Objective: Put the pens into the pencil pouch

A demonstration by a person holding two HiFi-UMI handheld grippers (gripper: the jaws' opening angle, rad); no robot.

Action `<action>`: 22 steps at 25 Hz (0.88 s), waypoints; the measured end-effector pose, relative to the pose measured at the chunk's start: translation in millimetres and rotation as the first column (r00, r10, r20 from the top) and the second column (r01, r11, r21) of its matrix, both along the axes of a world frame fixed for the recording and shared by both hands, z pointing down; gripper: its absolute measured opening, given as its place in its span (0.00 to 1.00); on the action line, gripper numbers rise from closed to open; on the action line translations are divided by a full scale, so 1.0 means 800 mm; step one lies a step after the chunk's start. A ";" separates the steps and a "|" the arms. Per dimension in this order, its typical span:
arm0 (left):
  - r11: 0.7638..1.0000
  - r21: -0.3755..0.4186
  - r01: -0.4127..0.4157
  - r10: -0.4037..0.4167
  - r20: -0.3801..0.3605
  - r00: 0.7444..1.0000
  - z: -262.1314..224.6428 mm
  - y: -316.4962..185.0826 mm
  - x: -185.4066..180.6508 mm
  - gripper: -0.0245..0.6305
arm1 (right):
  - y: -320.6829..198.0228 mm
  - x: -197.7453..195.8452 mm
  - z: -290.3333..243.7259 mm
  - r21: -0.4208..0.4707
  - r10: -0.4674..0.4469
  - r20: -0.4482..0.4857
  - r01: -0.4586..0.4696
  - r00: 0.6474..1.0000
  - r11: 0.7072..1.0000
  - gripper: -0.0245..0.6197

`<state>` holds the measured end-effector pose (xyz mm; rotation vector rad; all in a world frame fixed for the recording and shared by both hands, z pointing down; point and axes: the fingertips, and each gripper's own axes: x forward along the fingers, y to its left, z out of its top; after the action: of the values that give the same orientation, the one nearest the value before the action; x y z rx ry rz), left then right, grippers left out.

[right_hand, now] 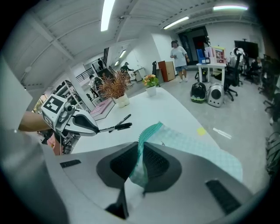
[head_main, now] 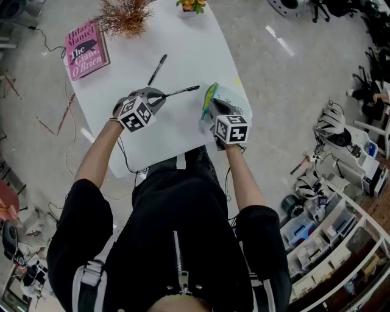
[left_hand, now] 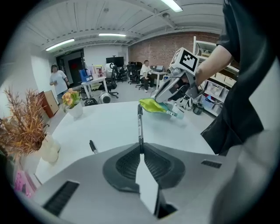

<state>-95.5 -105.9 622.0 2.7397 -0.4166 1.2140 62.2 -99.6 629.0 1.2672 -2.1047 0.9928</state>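
Observation:
My left gripper [head_main: 161, 95] is shut on the end of a black pen [head_main: 183, 91], which is held above the white table [head_main: 183, 49] with its tip toward the pouch. In the left gripper view the pen [left_hand: 140, 124] sticks straight out from the closed jaws [left_hand: 140, 146]. A second black pen [head_main: 157, 69] lies on the table farther back. My right gripper [head_main: 214, 111] is shut on the green zip edge of the pale checked pencil pouch [head_main: 228, 99] and lifts that edge [right_hand: 144, 140] off the table. The held pen's tip [right_hand: 121, 126] is a short way from the pouch mouth.
A pink book [head_main: 86, 49] lies at the table's far left corner, beside a dried plant [head_main: 125, 15]. A small flower pot [head_main: 192, 5] stands at the far edge. Shelves and clutter [head_main: 341, 201] fill the floor to the right.

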 end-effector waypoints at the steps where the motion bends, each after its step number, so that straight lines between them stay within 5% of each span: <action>1: 1.000 0.001 -0.017 0.017 0.004 1.000 0.000 0.000 0.004 0.11 | 0.001 0.000 0.000 0.000 -0.002 0.004 0.002 1.000 1.000 0.11; 22: 0.974 -0.027 -0.225 0.226 0.028 0.974 0.009 0.022 0.095 0.11 | 0.021 0.019 -0.008 0.000 -0.015 0.035 0.015 0.999 1.000 0.11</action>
<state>-19.6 -88.6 629.5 2.8109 -0.0935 1.3029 77.2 -83.0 622.8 1.2411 -2.1368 1.0156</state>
